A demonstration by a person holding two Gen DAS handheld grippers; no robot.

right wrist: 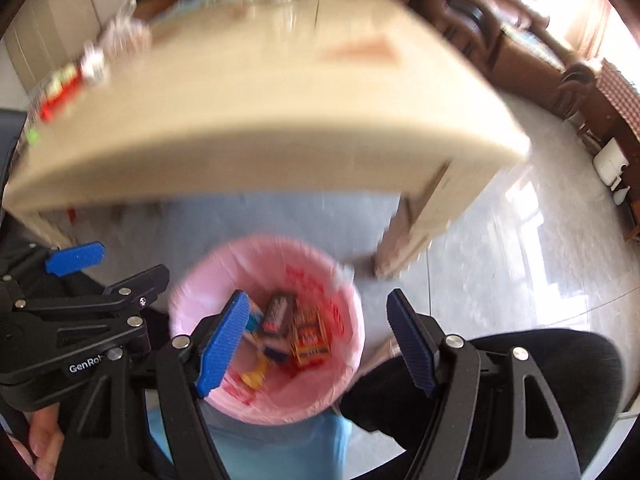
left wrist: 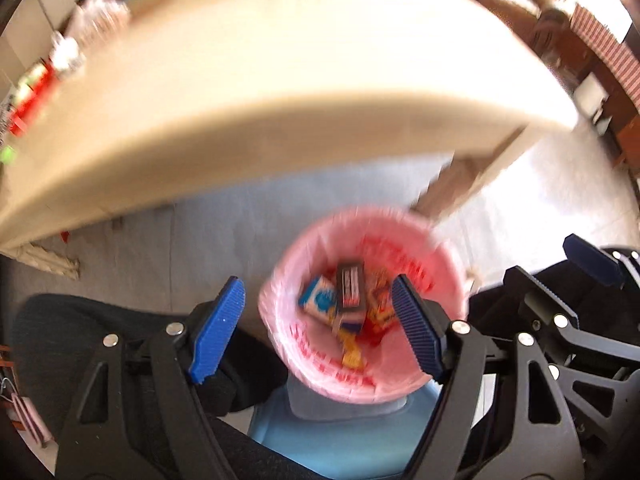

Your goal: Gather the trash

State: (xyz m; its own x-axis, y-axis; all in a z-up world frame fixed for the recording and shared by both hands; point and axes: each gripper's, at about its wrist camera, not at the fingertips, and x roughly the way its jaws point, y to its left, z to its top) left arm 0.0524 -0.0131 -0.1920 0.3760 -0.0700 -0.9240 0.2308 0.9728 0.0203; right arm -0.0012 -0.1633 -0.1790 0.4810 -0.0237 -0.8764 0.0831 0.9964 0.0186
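Note:
A bin lined with a pink bag stands on the floor below me, in front of the table. Inside lie several small cartons and wrappers: a dark box, a blue-and-white carton, a red-and-yellow carton and a yellow wrapper. My left gripper hangs open above the bin with nothing between its blue pads. My right gripper is also open and empty over the bin. Each gripper shows at the edge of the other's view.
A cream table fills the upper half, blurred; red and clear items sit at its far left. A table leg stands right of the bin. A person's dark-clad legs flank the bin. Wooden furniture lines the right.

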